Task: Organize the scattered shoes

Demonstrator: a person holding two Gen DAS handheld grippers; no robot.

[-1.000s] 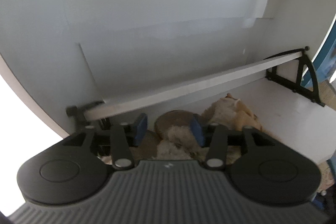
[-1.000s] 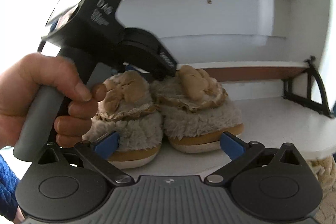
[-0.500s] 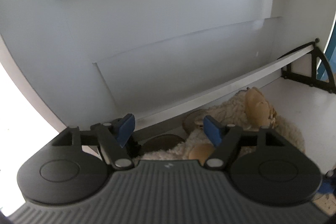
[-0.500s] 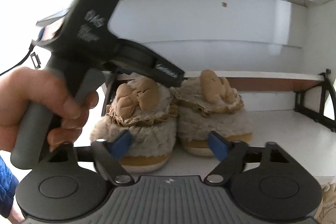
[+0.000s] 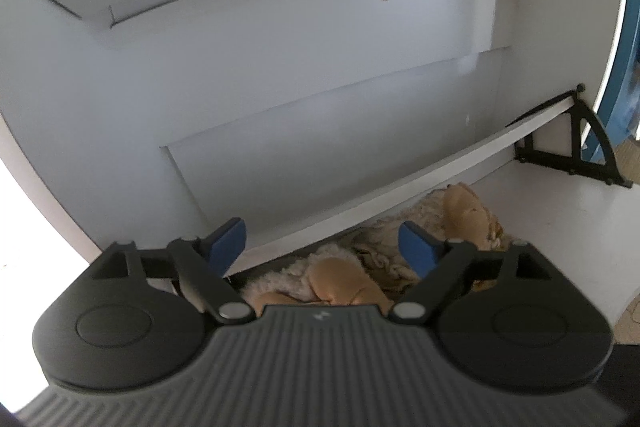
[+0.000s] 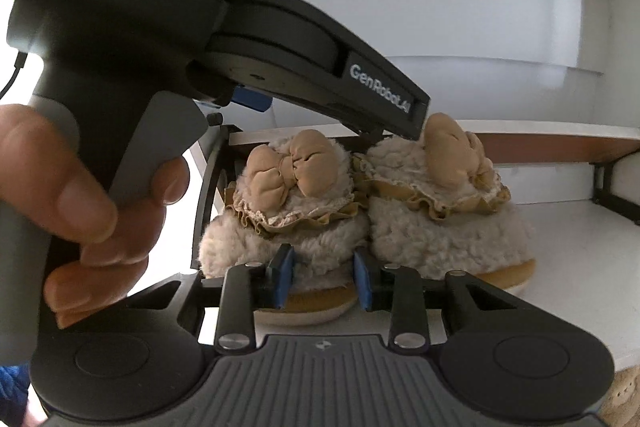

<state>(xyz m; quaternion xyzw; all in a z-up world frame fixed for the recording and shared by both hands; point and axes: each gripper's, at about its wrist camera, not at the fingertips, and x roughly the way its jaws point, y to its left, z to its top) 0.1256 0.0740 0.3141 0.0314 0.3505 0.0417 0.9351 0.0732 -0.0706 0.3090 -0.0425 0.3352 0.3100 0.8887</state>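
Left tongs are released, blue pads spread wide, nothing between them. They hang above the two slippers, nose angled down toward the white back panel of the shelf unit. From the right wrist view I see the same tool from the side: black body slanting down to the right, a hand wrapped round its grey grip at frame left, thumb on top, fingers curled under.

Right tongs are low and level, pointing straight into the shelf. Their pads sit narrow against the fleece at the toe of the left slipper; I read them as clenched on it, though the fleece hides the exact contact.

Both slippers sit on the white shelf, side by side and touching, toes toward my right camera, heels toward the back. Long axes run front to back, roughly parallel. The right slipper is untouched. Each has cream fleece, a tan sole, a frilled trim and a tan bow on top.

A black bracket supports a rail at the far right, behind the heels.
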